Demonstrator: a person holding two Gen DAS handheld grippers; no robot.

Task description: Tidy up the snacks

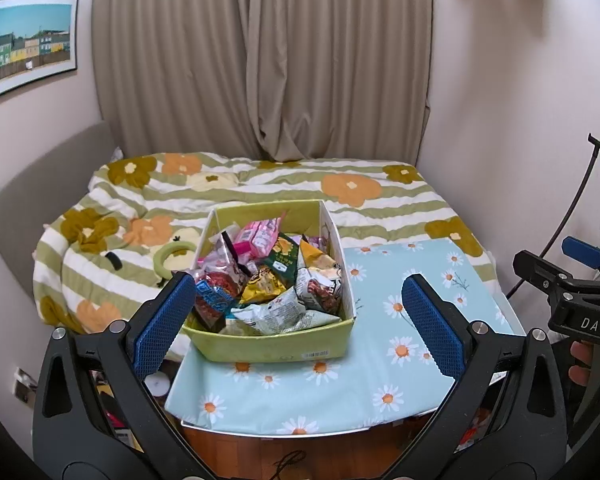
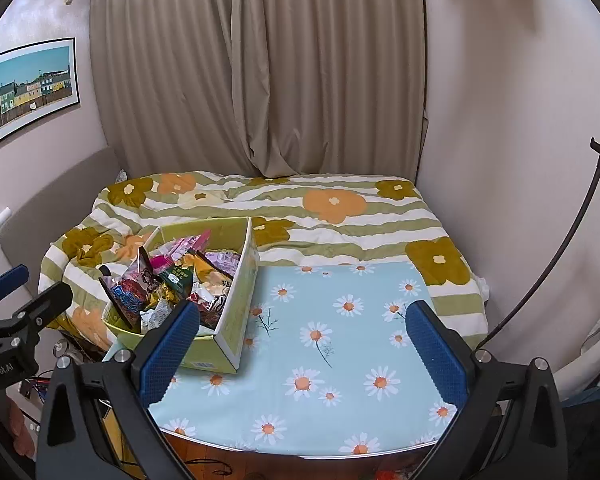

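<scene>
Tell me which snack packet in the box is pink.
The pink packet at the far end of the green box, sticking up above the rest; those around it are dark green, gold, red and white.

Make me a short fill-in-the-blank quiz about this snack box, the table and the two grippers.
1. The snack packets are piled in a ____ cardboard box.
2. The table cover is printed with ____.
3. The left gripper and right gripper both have their jaws ____.
4. The box sits on the table's ____ side.

Missing words: green; daisies; open; left
</scene>
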